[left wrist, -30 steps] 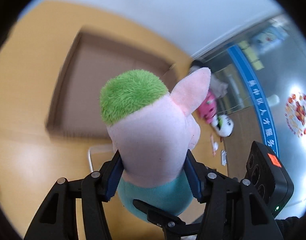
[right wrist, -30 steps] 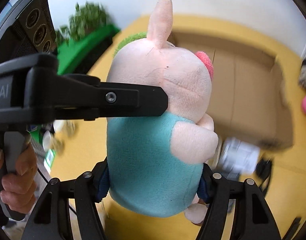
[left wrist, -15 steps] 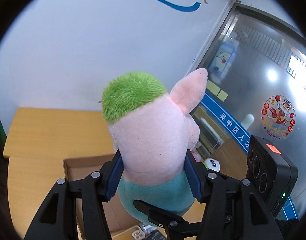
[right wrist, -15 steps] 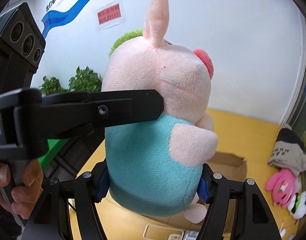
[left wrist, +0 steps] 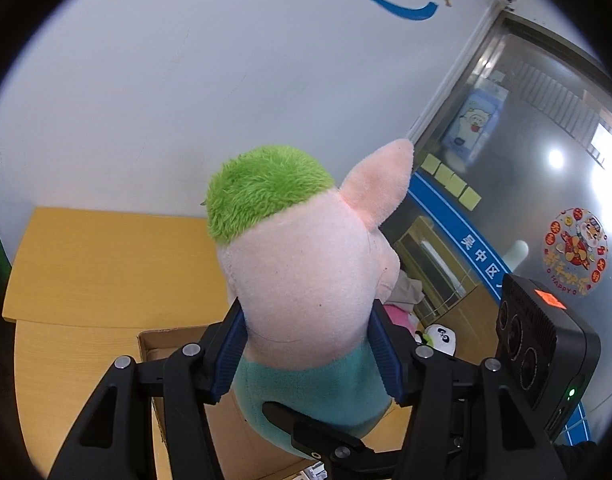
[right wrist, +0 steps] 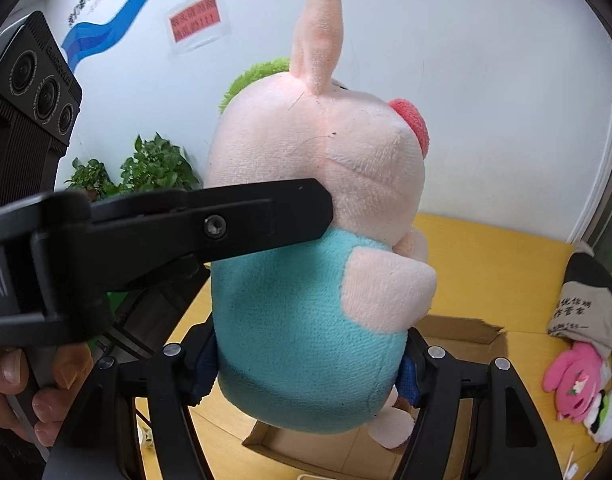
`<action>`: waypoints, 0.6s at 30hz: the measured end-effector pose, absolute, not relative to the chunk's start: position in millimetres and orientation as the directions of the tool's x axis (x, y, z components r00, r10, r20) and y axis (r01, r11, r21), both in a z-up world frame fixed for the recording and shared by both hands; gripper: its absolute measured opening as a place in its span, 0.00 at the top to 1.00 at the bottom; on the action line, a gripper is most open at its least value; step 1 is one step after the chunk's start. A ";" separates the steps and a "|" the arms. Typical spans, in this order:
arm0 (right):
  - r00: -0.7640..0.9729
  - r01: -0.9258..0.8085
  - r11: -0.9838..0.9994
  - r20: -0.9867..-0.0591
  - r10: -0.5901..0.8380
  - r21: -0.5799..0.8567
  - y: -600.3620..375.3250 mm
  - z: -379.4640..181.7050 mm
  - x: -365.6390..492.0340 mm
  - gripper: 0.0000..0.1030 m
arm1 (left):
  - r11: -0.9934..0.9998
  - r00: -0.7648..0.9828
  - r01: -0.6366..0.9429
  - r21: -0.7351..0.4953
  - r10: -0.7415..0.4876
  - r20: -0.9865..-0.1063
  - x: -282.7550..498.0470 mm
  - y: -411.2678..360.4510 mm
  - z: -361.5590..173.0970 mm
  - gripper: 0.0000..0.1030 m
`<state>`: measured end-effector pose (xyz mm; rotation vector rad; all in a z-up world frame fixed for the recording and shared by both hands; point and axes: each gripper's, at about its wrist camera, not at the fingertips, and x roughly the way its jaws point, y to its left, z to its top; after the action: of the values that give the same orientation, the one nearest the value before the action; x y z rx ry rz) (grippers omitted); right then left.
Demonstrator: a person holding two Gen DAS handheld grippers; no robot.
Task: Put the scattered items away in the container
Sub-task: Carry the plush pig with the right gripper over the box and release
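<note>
A pink plush pig [left wrist: 306, 280] with a green tuft and teal shirt is held upright in the air by both grippers. My left gripper [left wrist: 306, 356] is shut on its neck. My right gripper [right wrist: 306, 364] is shut on its teal belly [right wrist: 290, 320]. The left gripper's finger [right wrist: 234, 228] crosses the right wrist view and presses the pig's neck. An open cardboard box [right wrist: 462, 332] lies on the yellow table below and behind the pig; its edge also shows in the left wrist view [left wrist: 166, 336].
At the table's right end lie a pink plush [right wrist: 574, 376], a panda toy [right wrist: 610, 416] and a grey-black cloth bag [right wrist: 586, 300]. Potted plants [right wrist: 146, 172] stand at left. A white wall is behind, a glass door [left wrist: 546, 160] at right.
Both grippers tilted upward with the pig, from looking down at the box and table to facing the wall. The grip on the pig is unchanged.
</note>
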<state>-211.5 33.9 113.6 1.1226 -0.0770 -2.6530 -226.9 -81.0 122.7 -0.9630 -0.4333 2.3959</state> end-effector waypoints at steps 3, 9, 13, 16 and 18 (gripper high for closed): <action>-0.628 0.196 -0.964 -0.731 -0.265 0.180 37.2 77.9 -242.2 0.28 | -0.818 -0.585 -0.325 -0.474 0.568 -0.579 -251.7 -80.5 97.4 0.45; -0.552 0.147 -0.965 -0.792 -0.261 0.215 46.5 6.4 -289.0 0.28 | -0.804 -0.491 -0.287 -0.520 0.590 -0.641 -302.0 -82.4 22.8 0.45; -0.480 0.118 -0.966 -0.838 -0.257 0.229 53.4 -58.3 -289.5 0.28 | -0.794 -0.410 -0.248 -0.555 0.606 -0.682 -325.5 -83.5 -41.3 0.45; -0.423 0.082 -0.962 -0.865 -0.271 0.262 54.9 -99.2 -301.1 0.28 | -0.796 -0.349 -0.225 -0.561 0.604 -0.716 -338.6 -79.8 -84.9 0.45; -0.389 0.053 -0.956 -0.875 -0.287 0.290 56.2 -126.5 -309.0 0.28 | -0.802 -0.321 -0.210 -0.560 0.597 -0.735 -345.0 -78.1 -108.2 0.45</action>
<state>-309.0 56.2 -126.5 1.6019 -0.3185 -2.4390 -345.0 -78.1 -108.2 -1.4224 -0.5019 2.1497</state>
